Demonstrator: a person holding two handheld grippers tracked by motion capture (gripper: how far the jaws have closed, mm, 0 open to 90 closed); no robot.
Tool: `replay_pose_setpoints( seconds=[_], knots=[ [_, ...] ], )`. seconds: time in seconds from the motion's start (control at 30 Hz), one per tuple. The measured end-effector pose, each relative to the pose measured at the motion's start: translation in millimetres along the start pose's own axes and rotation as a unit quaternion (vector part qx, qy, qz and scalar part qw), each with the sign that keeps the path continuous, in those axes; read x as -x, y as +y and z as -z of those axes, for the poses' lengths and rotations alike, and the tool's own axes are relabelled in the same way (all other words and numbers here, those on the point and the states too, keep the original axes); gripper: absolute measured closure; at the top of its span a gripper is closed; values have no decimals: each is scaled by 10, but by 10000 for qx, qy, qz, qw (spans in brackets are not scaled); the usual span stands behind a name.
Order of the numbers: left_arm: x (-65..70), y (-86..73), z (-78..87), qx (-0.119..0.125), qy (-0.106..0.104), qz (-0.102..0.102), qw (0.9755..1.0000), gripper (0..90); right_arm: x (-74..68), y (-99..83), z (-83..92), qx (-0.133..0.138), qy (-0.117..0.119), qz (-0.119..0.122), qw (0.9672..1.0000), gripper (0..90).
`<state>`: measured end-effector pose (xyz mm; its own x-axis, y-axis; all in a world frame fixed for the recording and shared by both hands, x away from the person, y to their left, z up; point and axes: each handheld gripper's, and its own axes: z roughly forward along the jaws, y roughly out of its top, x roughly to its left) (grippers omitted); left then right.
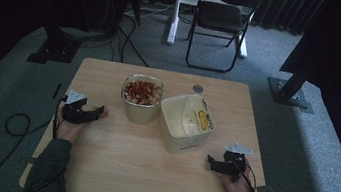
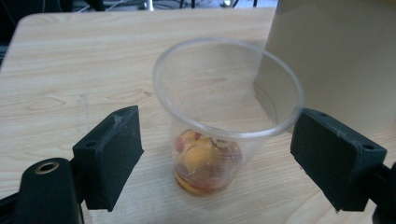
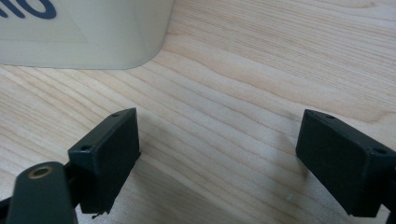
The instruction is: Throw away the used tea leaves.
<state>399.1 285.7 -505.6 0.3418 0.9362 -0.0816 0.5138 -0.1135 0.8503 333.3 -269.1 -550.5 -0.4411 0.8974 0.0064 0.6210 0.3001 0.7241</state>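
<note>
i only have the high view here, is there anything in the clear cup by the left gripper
Observer: Yes. In the left gripper view the clear cup holds a small heap of yellow and red pieces at the bottom.
Operator: is the left gripper squeezing it
Observer: No. The left gripper stands open around the cup, with a gap at the left jaw; the right jaw sits by the rim.
Operator: and the right gripper, anything in it
Observer: Nothing. The right gripper is open over the bare table, with a corner of the cream tub just ahead of it.
</note>
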Motion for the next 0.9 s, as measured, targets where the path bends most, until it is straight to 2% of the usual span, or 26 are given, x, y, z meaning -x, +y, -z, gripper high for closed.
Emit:
replay_pose_setpoints(
  seconds=[0.07, 0.17, 0.4, 0.6, 0.7, 0.73, 0.77, 0.9],
  knots=[
    [22, 11, -101, -100, 96, -56, 9999, 209, 0, 0, 0, 0, 0, -2, 10000, 130],
    [44, 29, -152, -64, 181, -93, 9998, 264, 0, 0, 0, 0, 0, -1, 10000, 131],
    [62, 108, -167, 5, 313, -193, 9993, 296, 0, 0, 0, -1, 0, -2, 10000, 130],
    [55, 197, -117, 133, 294, -202, 9993, 310, 0, 0, 0, -1, 1, -1, 10000, 130],
    [64, 339, -46, 261, 291, -269, 9989, 312, 0, 0, 0, -1, 0, -2, 10000, 130],
    [64, 339, -46, 261, 291, -269, 9989, 313, 0, 0, 0, 0, 0, 0, 10000, 130],
    [76, 428, -8, 330, 269, -306, 9986, 314, 0, 0, 0, 0, 0, 0, 10000, 130],
    [118, 619, 73, 482, 234, -448, 9976, 318, 0, 0, 0, 1, 0, 1, 10000, 130]
  ],
)
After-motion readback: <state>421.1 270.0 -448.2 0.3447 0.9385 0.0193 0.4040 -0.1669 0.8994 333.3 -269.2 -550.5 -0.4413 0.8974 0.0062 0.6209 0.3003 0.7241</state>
